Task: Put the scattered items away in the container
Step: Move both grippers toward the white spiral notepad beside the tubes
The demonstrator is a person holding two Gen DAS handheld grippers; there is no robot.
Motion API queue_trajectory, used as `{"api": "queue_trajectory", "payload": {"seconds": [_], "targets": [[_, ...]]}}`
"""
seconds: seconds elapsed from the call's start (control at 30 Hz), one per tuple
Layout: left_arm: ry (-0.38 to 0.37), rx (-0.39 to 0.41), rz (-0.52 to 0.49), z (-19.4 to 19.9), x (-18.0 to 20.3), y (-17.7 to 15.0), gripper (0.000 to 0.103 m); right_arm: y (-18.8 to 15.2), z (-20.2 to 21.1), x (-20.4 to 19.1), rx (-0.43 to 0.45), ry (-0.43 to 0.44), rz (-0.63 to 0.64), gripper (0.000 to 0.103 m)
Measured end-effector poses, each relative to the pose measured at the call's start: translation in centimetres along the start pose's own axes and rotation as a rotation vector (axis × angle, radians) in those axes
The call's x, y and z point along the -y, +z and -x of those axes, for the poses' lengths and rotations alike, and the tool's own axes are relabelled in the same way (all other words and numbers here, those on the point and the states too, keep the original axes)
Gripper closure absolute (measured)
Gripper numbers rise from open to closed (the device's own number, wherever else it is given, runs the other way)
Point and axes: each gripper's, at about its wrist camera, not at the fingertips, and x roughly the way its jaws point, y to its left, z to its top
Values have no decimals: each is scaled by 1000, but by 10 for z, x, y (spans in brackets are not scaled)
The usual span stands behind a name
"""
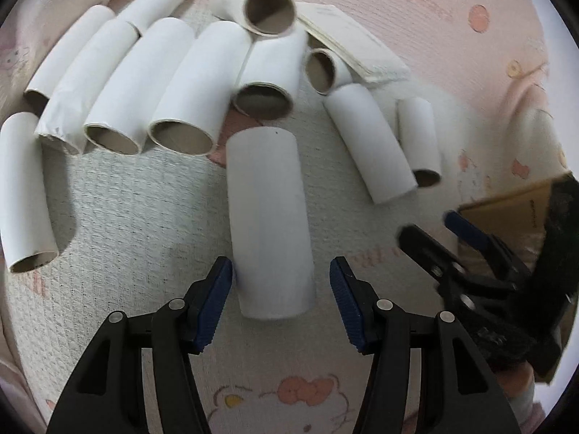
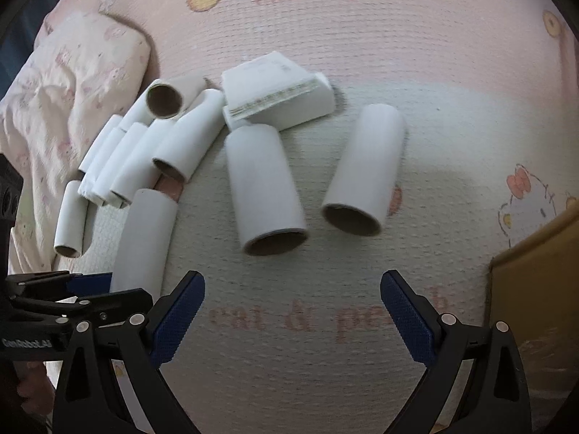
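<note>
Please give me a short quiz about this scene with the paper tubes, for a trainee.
1. True or false: the right gripper holds a tube.
2. What lies between the fingers of the left gripper? A: a white tube. B: a pillow. C: nothing.
3. Fill in: in the right wrist view, the brown box stands at the ___ edge.
Key: 1 false; 2 A; 3 right.

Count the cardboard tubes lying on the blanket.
13. One tube lies inside the open left gripper, one alone at far left, five in the left row, three behind it, three at right. More may hide underneath.
</note>
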Motion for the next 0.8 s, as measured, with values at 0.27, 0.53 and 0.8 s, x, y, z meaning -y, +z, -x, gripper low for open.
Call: {"api": "queue_trajectory", "payload": {"seconds": [0.27,0.53,0.8], "targets": [[16,-13,50,0,-12,-2,55,-2,-2,3,-13,27,11,9],[25,-9,6,8,-14,-1,55,9,-9,-10,24,58,27,13],[33,5,0,17,-8,5,55,23,-18,-36,33,59,118,20]]}}
